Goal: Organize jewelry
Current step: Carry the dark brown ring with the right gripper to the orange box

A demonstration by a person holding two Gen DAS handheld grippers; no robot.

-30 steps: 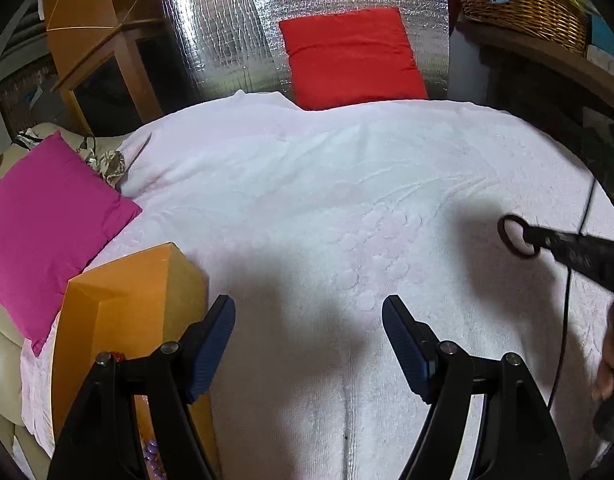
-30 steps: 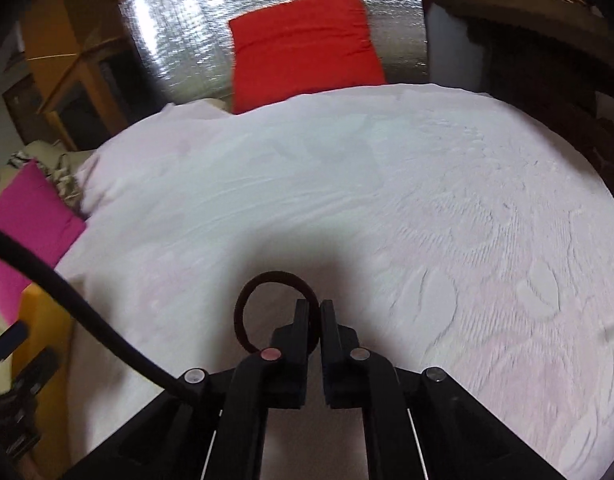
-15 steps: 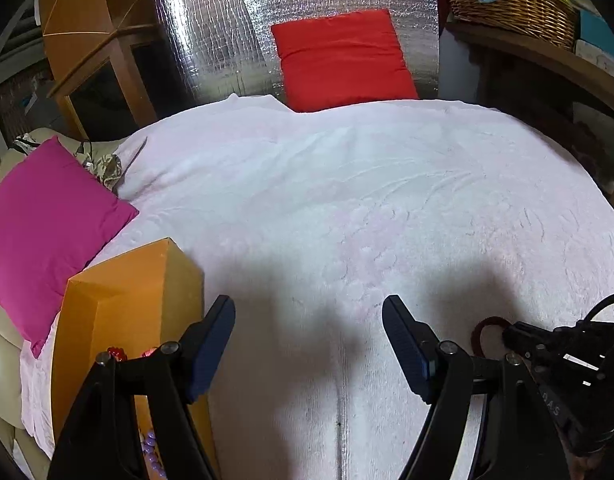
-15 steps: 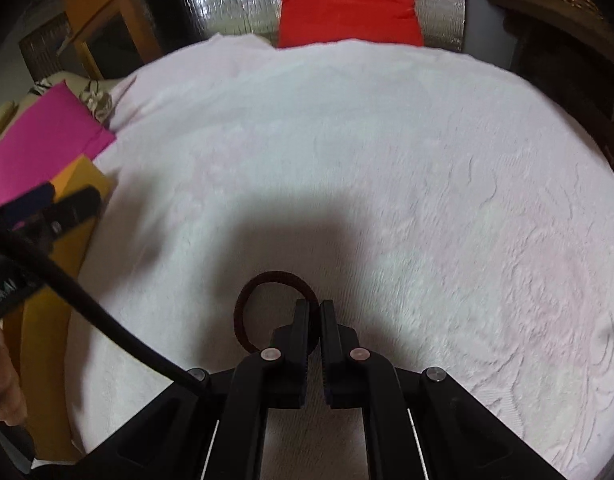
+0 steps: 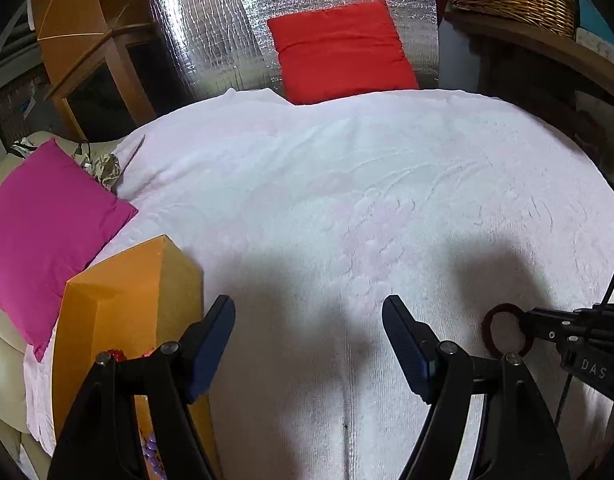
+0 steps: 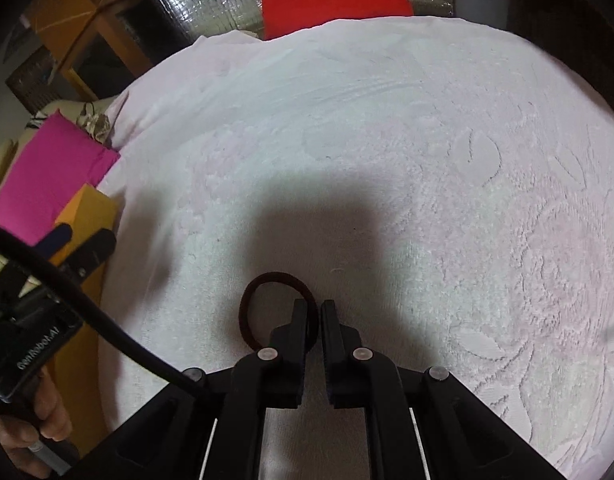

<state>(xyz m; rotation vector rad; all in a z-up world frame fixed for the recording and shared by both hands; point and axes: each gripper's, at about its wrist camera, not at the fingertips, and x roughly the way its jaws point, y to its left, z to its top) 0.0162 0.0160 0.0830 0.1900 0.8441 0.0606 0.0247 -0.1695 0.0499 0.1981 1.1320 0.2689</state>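
**A:** Hair tie, dark maroon, sits low centre in your right wrist view, one side of its loop pinched between the nearly closed jaws of your right gripper; the rest hangs as a round open ring just over the white towel.

**B:** And my left gripper?

**A:** Bottom of its own view, jaws wide apart, nothing between them. Lower left beside it stands the orange box, with red and purple beads showing inside.

**B:** So which step am I on?

**A:** Carrying, I'd judge. Next you need to bring the tie across to the box at the left and loosen your grip above its opening.

**B:** Is it touching the towel?

**A:** Possibly; the shadow makes that hard to call. Beyond lie the pink cushion at left and the red cushion at top.
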